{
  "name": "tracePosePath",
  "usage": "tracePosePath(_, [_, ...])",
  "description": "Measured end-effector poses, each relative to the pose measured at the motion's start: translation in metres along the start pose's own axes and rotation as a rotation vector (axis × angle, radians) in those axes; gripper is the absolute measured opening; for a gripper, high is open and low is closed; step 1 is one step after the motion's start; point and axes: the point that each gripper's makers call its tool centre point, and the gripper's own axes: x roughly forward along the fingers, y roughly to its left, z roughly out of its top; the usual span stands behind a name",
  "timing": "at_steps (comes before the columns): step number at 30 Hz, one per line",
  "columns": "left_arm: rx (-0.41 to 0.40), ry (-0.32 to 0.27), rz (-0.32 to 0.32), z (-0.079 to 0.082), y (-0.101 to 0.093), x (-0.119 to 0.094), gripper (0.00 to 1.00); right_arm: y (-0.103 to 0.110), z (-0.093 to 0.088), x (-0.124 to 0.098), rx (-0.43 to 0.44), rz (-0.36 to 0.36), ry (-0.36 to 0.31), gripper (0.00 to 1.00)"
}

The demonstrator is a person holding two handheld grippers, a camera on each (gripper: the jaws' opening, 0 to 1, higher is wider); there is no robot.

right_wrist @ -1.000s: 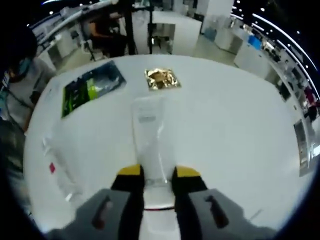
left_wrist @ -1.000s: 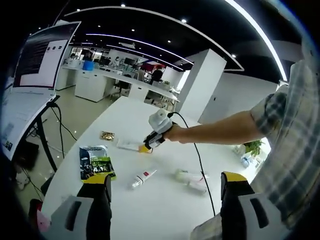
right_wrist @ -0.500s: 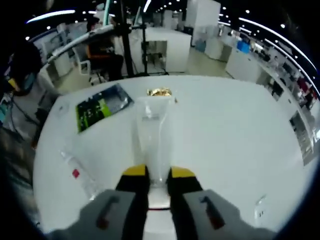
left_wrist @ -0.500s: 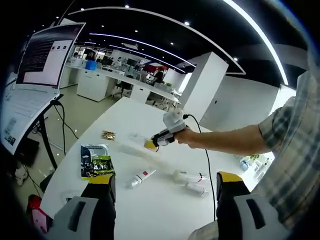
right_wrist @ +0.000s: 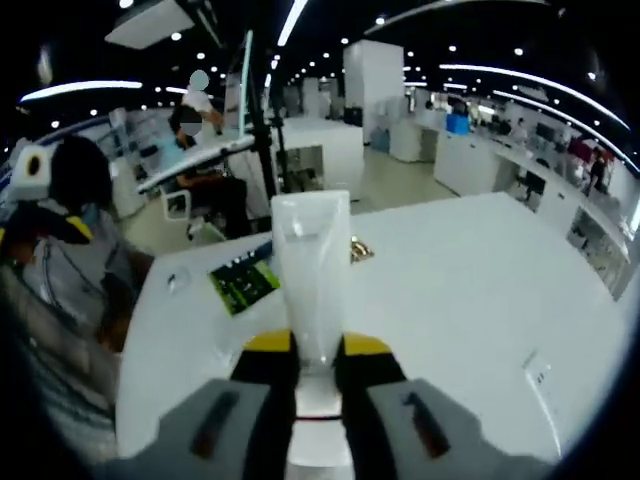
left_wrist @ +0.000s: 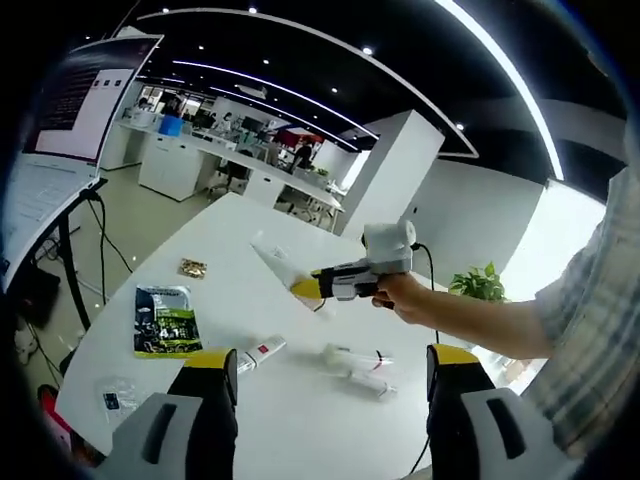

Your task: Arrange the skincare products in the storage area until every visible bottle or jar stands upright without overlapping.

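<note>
Green sachet [left_wrist: 163,322] beside red-labelled tube [left_wrist: 256,353]

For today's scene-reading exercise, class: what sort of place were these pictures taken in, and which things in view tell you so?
Most likely an open-plan office or lab. A big white table fills the foreground, rows of white desks stretch behind under strip ceiling lights, and a monitor on a stand sits beside the table.

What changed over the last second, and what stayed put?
The right gripper, already shut on the clear tube, lifted it off the white table and now holds it up in the air. The left gripper stayed open and idle. The green packet, gold sachet and the small tubes lying on the table kept their places.
</note>
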Motion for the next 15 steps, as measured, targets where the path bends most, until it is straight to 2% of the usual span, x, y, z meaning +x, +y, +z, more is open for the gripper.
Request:
tracePosePath(8, [-0.010, -0.020, -0.031, 0.000, -0.005, 0.005, 0.78, 0.032, 0.018, -0.039, 0.047, 0.022, -0.094, 0.13])
tracePosePath(15, [-0.032, -0.006, -0.087, -0.005, -0.015, 0.019, 0.77, 0.062, 0.025, -0.068, 0.058, 0.035, -0.142, 0.13])
